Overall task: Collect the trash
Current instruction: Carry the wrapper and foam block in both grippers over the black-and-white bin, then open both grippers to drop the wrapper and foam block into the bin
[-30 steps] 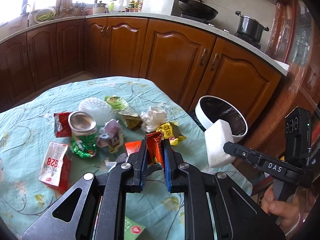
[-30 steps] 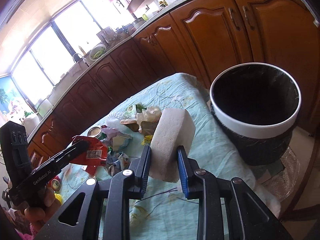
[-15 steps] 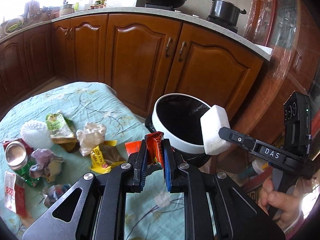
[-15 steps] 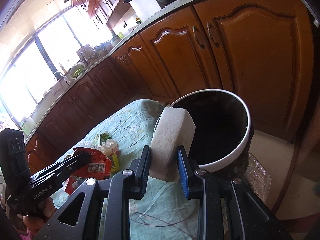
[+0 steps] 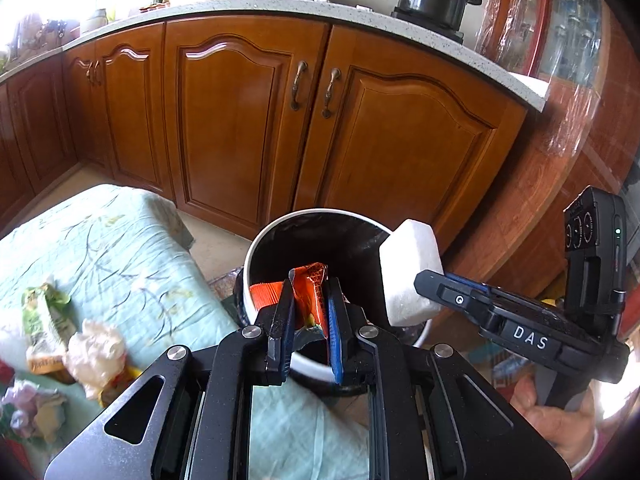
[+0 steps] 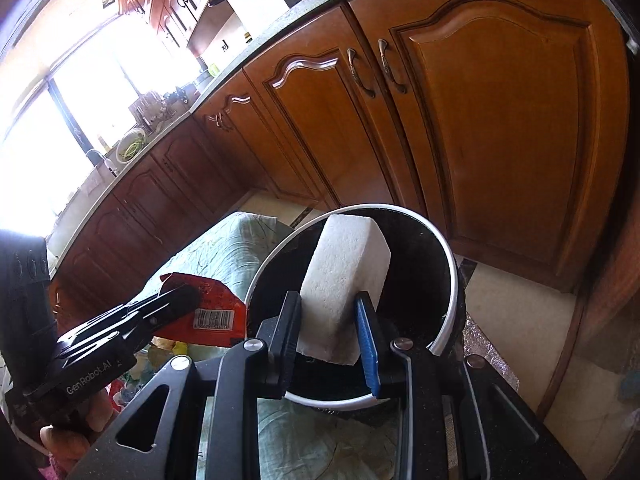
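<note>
— What's the left gripper got?

— Its jaws are pinched on an orange-red snack wrapper, crumpled, sticking up between the fingers. It hangs right over the near rim of the trash bin, the white-rimmed one with the black liner.

— And the other one?

— The right gripper is clamped on a white foam block, standing upright between the pads, top end poking well past the fingertips. That one sits above the bin's mouth too; from the left camera the block is at the bin's right edge, beside the wrapper.

— So both are at the bin?

— Both over it, side by side, nothing let go. From the right side you see the wrapper's barcode just left of the rim.

— What's left on the table?

— On the pale green tablecloth, off to the left: a green packet, a crumpled white tissue, more scraps near the edge. Behind it all are brown wooden cabinets.
</note>
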### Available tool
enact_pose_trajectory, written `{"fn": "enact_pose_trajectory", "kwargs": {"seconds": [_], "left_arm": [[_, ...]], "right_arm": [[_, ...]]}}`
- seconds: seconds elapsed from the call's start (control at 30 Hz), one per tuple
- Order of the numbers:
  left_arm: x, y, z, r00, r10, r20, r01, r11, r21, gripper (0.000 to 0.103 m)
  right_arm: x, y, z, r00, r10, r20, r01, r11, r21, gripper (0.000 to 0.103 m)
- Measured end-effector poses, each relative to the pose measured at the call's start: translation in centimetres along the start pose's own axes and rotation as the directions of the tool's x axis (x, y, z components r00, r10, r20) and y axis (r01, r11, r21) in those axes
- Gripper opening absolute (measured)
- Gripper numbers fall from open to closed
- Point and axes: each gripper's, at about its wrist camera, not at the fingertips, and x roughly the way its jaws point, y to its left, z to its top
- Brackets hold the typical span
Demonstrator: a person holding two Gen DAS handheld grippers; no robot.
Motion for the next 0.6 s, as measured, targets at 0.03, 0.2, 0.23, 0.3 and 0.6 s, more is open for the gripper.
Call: {"fn": "enact_pose_trajectory", "kwargs": {"seconds": [0.03,0.2,0.23,0.3,0.6], "left_arm": [[0.6,-0.1,0.2,1.0,-0.001,-0.01,0.001,1.0,0.0,0.013],[2.8,-0.7,0.3,0.999,0.002,-0.051,-0.001,1.0,0.015,0.013],[3.2,-0.8,0.2,0.998,0.002,-0.06,-0.001,1.0,0.016,0.013],[4.1,-1.0,0.3,0.997,0.004,-0.079,-0.003,1.0,0.02,0.013],[6.5,-1.6,0.0,0.991,0.026,-0.129,-0.021,0.999,0.038,0.023]], "right_arm": [[0.2,-0.2,0.2,1.0,-0.003,-0.004,0.003,1.0,0.001,0.028],[1.2,-0.6,0.3,1.0,-0.008,-0.026,0.008,1.0,0.003,0.029],[1.3,-0.8,0.2,0.999,-0.01,-0.031,0.01,1.0,0.004,0.029],[1.7,-1.0,0.3,0.999,-0.014,-0.04,0.014,1.0,0.006,0.029],[3.2,-2.4,0.7,0.997,-0.022,-0.075,0.025,0.999,0.041,0.052]]}}
